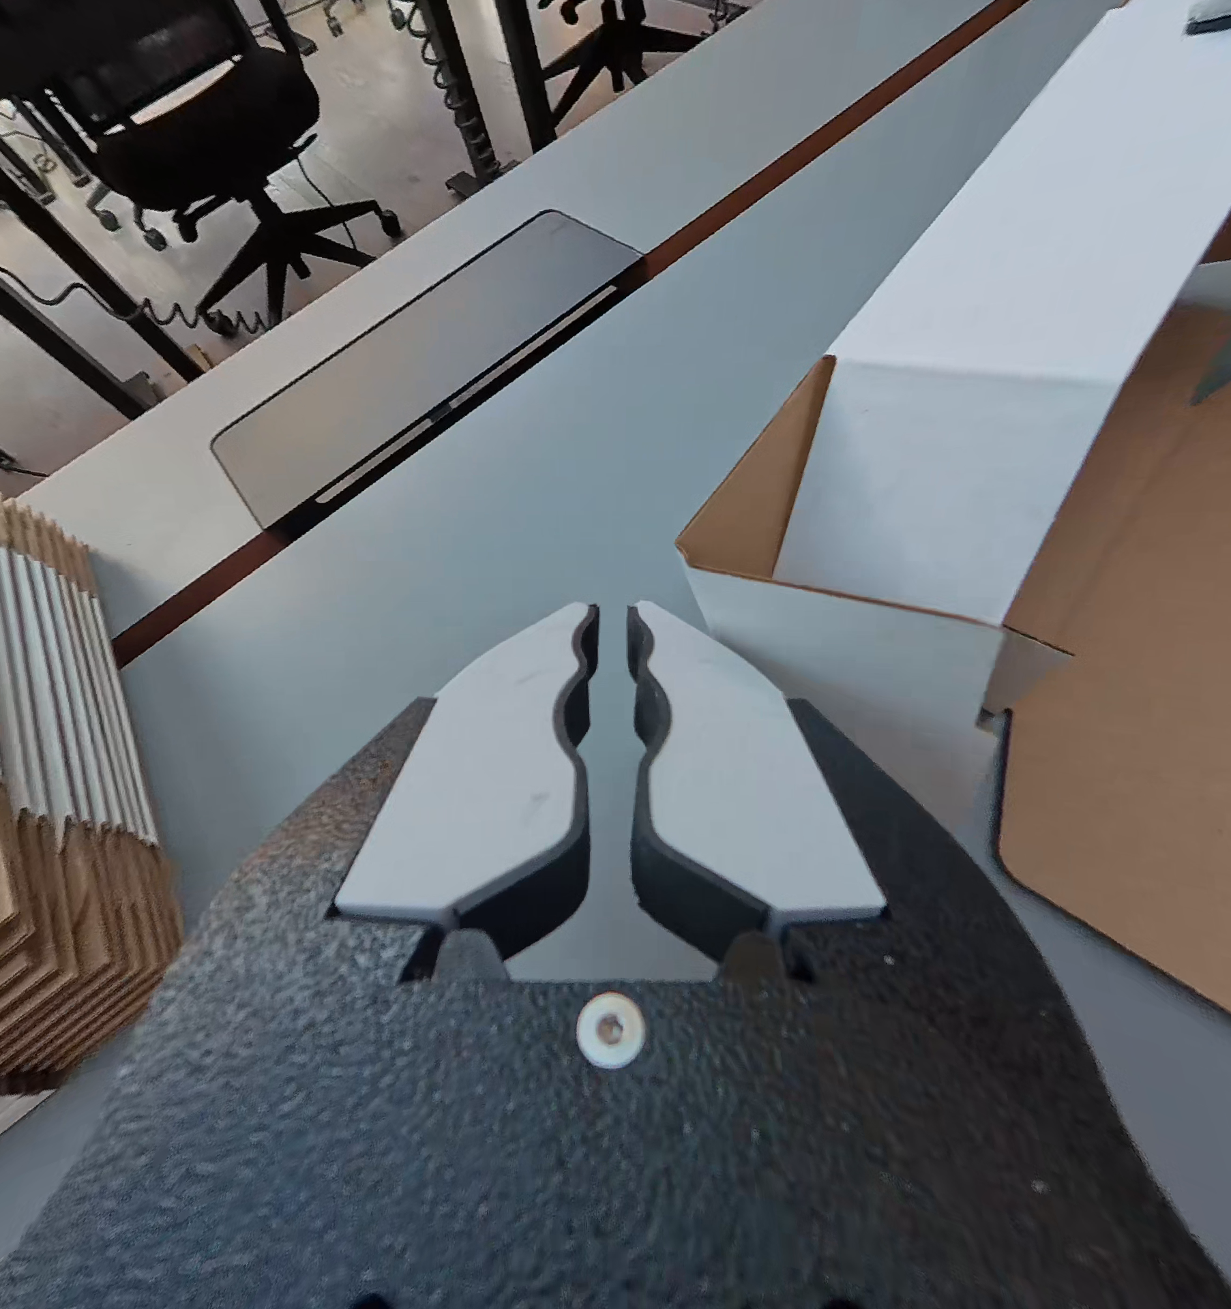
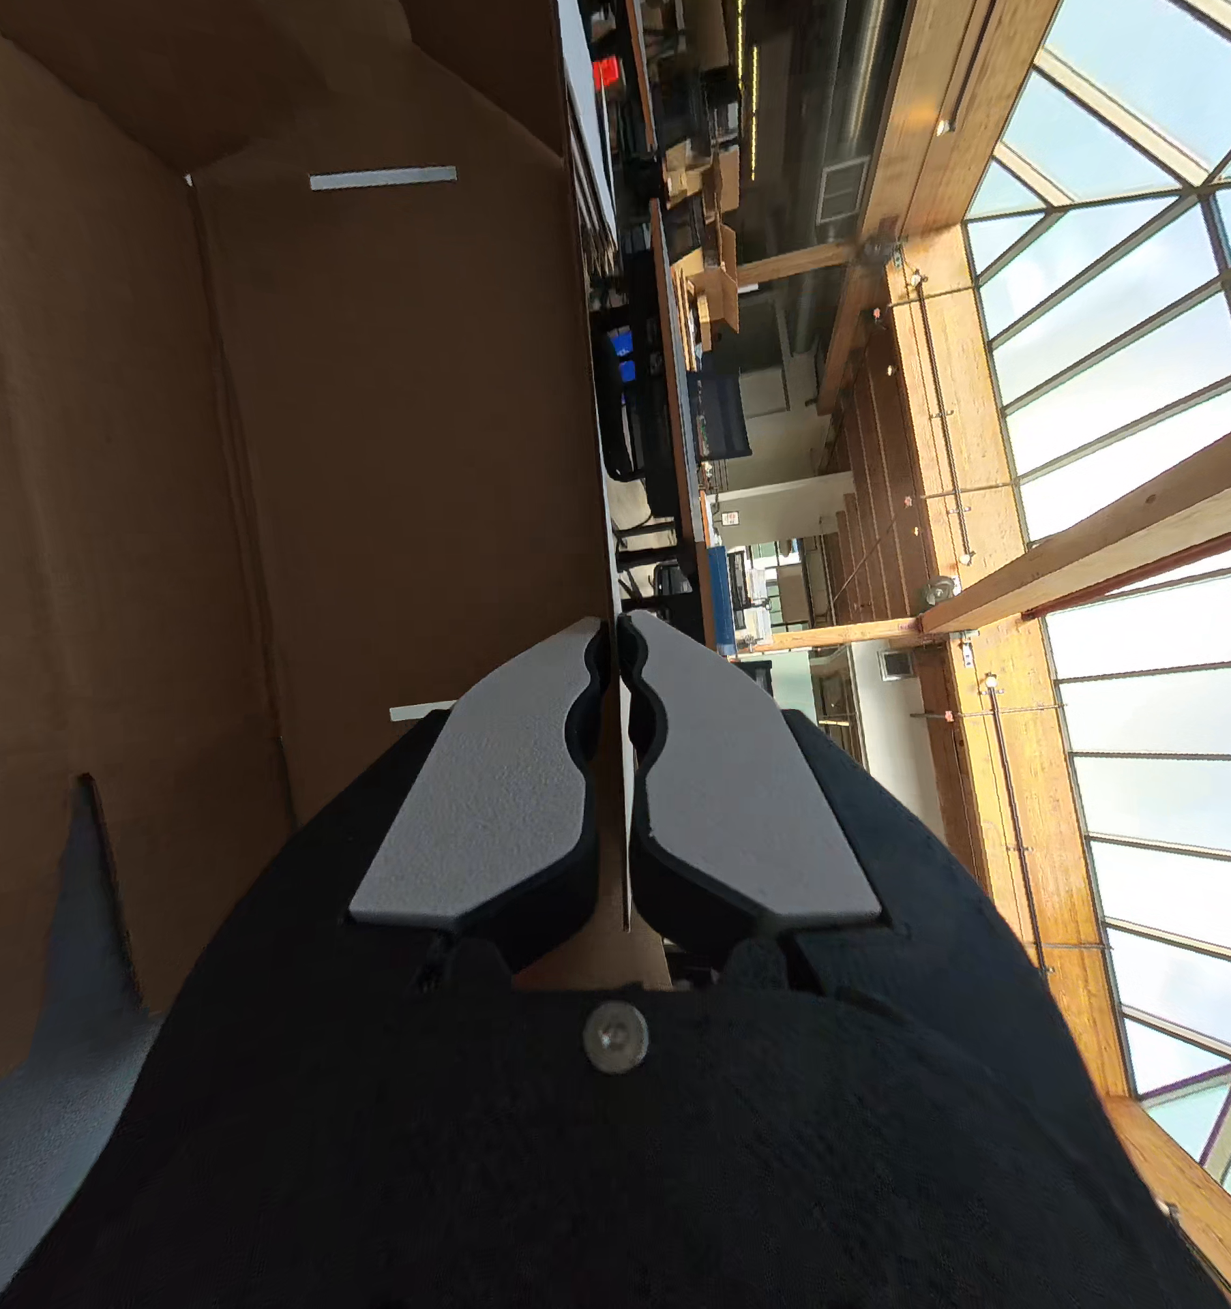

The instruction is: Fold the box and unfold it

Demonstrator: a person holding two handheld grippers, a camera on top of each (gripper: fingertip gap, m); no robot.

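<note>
A cardboard box (image 1: 1023, 354), white outside and brown inside, lies partly folded on the grey table (image 1: 456, 602) at the right of the left wrist view. One side wall stands up and a brown flap lies flat near me. My left gripper (image 1: 612, 613) is shut and empty, just left of the box's near corner and apart from it. In the right wrist view the box's brown inside (image 2: 315, 425) fills the left half. My right gripper (image 2: 614, 627) is turned on its side and shut on the thin edge of a box panel, which runs between the fingers.
A stack of flat cardboard blanks (image 1: 52, 814) stands at the table's left edge. A grey cable hatch (image 1: 421, 354) is set into the neighbouring desk beyond a brown gap. A black office chair (image 1: 201, 127) stands on the floor behind. Windows and wooden beams (image 2: 1023, 496) fill the right wrist view's right side.
</note>
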